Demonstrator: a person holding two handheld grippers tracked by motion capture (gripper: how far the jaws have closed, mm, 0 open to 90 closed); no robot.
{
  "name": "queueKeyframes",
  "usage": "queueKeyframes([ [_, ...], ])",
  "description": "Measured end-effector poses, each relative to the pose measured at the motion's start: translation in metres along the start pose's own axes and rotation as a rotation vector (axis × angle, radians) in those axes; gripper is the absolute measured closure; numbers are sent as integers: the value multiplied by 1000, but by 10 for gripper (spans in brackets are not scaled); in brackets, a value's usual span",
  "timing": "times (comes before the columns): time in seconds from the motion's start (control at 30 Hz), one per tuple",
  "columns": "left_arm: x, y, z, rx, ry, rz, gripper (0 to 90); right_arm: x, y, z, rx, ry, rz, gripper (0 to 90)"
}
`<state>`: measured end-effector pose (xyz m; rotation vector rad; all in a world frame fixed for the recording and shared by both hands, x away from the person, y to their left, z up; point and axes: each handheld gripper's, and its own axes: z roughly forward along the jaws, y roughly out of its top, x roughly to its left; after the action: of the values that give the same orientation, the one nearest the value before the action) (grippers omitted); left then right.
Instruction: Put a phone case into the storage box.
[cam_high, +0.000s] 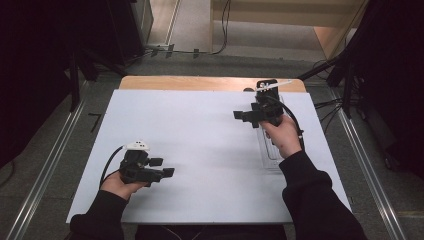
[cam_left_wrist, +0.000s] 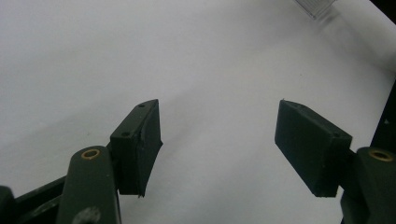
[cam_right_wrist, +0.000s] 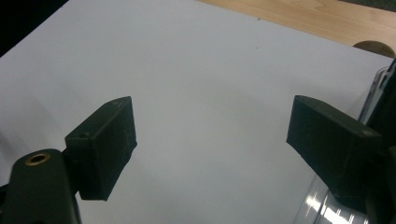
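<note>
My left gripper (cam_high: 163, 167) rests low over the near left of the white board (cam_high: 200, 130), held in a person's hand. Its jaws stand open, and in the left gripper view (cam_left_wrist: 219, 106) only bare white board lies between them. My right gripper (cam_high: 243, 116) hovers at the right side of the board with its jaws pointing left. In the right gripper view (cam_right_wrist: 212, 101) they are open with nothing between them. A clear plastic container (cam_high: 270, 152) lies under the right hand, and its shiny edge (cam_right_wrist: 322, 210) sits beside the right jaw.
The white board lies on a wooden table (cam_high: 200, 82) whose far edge shows behind it. A black object with a white strip (cam_high: 268, 85) sits at the far end of the container. Cables and dark stands ring the table on the floor.
</note>
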<state>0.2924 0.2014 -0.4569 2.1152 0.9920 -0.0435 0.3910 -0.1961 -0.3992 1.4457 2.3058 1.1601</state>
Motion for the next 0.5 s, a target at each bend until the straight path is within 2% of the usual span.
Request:
queueKeyframes([
  [0.13, 0, 1, 1, 1, -7, 4, 316, 9, -8, -1, 18, 18, -31, 149],
  [0.23, 0, 2, 1, 3, -10, 10, 316, 13, -14, -3, 35, 58, -15, 207],
  [0.5, 0, 2, 0, 1, -9, 6, 316, 25, -34, -7, 53, 92, -29, 206],
])
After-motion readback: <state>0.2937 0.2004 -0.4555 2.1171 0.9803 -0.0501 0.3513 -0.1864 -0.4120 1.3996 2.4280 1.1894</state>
